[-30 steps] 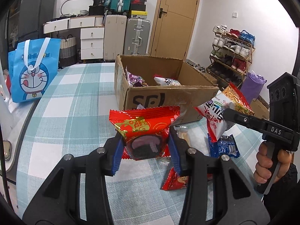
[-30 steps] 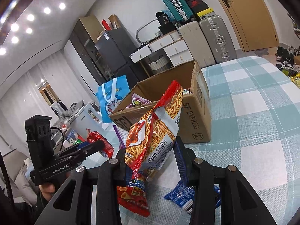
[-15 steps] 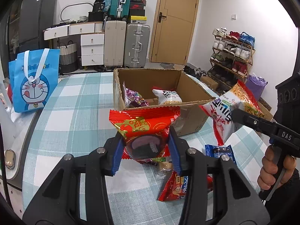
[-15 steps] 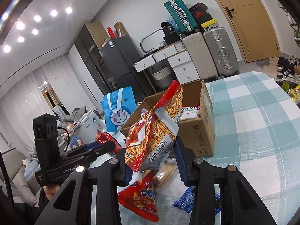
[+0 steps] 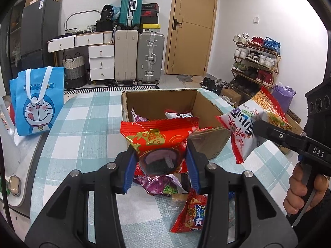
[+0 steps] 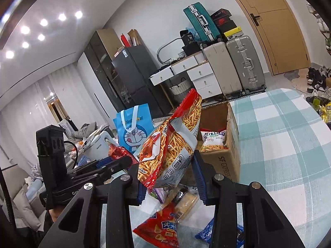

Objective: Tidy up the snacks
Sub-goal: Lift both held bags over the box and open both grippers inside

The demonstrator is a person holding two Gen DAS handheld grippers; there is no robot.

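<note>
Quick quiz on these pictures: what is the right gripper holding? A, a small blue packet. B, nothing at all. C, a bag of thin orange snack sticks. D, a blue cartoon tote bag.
C: the right gripper is clamped on the snack stick bag, lifted above the packets on the checked table, beside the cardboard box.

Both views bright and evenly lit, indoor light. Right wrist view: 7 recessed ceiling spots [image 6: 41, 30] at upper left, each blown out with slight bloom. Shadows soft and faint on the checked tablecloth [image 5: 86, 128]. Strong fisheye bend: door [image 6: 279, 26] and walls curve; black vignette at all 4 corners. Focus sharp mid-frame; gripper arms nearest the lens slightly soft. No motion blur seen.
</note>
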